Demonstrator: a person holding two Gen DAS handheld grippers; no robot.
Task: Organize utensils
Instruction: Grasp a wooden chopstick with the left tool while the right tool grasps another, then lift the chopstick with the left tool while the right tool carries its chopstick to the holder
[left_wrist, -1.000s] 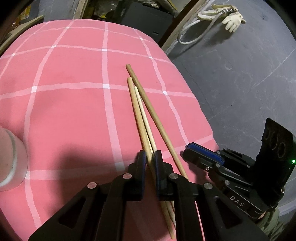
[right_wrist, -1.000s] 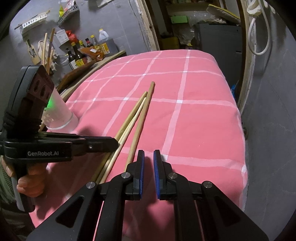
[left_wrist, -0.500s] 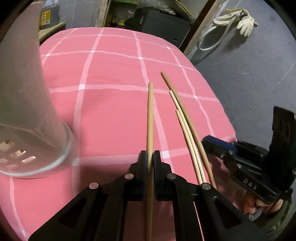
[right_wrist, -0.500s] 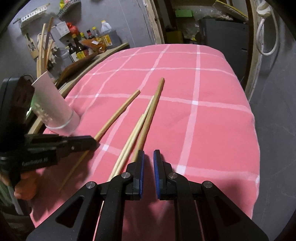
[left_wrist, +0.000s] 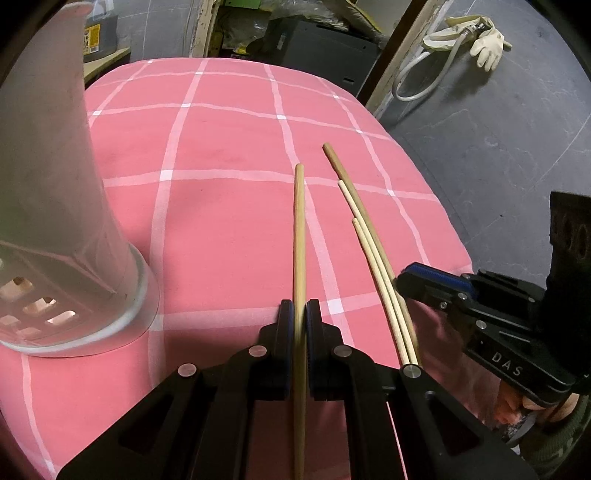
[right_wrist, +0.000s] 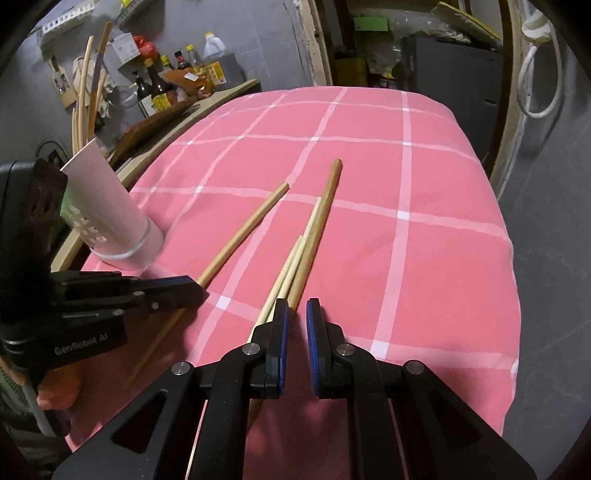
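Rear end of the held chopstick (left_wrist: 300, 236) is cut off at frame bottom; the 3 loose chopsticks (right_wrist: 308, 240) run under the right hand-held gripper (right_wrist: 297, 314), ends hidden. Readable: "DAS" on right unit, "GenRobot.AI" on left; bottle labels too small. Left hand-held gripper (left_wrist: 300, 314) clamped on the one chopstick over the pink checked tabletop (left_wrist: 221, 147). Right jaws nearly together, gripping nothing. White slotted holder (right_wrist: 107, 206) at left, contents not visible.

Two readable markings, both on the handheld grippers

"DAS" is printed in pale letters on the right gripper (left_wrist: 424, 282) body; "GenRobot.AI" stands in pale letters on the left gripper (right_wrist: 195, 291) body. Bottle labels are too small to read.
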